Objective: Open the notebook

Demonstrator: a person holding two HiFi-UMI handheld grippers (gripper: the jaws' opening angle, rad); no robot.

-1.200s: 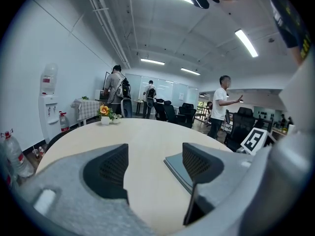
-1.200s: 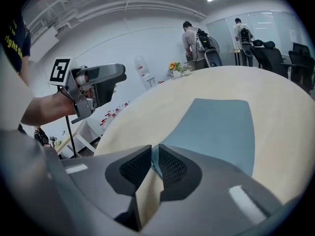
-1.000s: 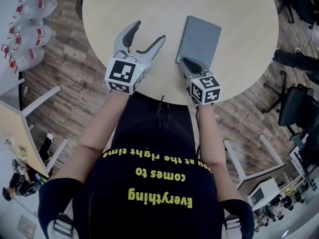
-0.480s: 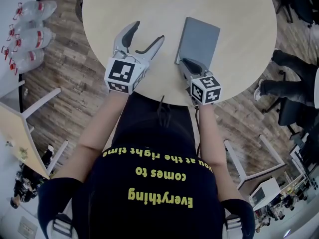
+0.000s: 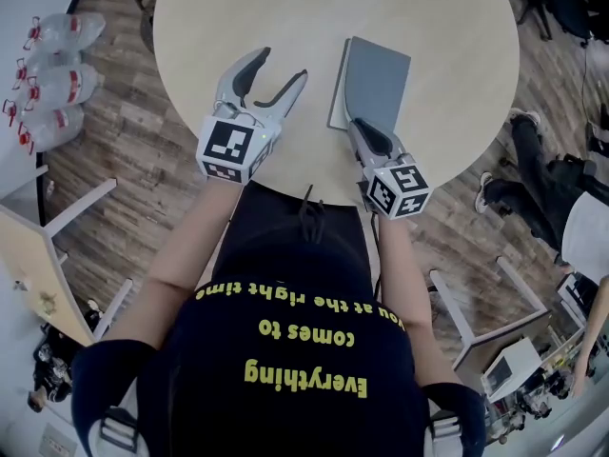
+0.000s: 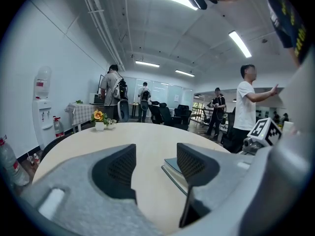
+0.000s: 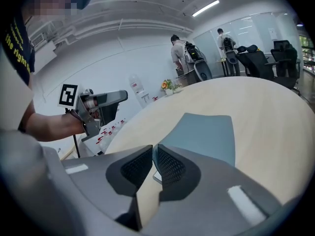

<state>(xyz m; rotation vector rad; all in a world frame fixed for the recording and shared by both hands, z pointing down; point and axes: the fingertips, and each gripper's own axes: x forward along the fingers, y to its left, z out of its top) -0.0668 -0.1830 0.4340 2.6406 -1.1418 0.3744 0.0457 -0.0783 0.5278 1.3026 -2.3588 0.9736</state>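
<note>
At near edge of desk, near corner of notebook cover newly lifted, pinched in right tool, just closed tighter; left tool wide, slightly narrowed, empty. Opening begun.

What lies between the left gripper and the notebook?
Only bare table reaches the notebook, the head view shows. The left gripper's jaws have just been closing, nothing between them.

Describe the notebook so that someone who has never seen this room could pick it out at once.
Find the round, pale wooden table. Toward the person's right lies the notebook, a thin slate-grey rectangle. It is the only flat grey thing there; the small flower pot stands at the far edge.
</note>
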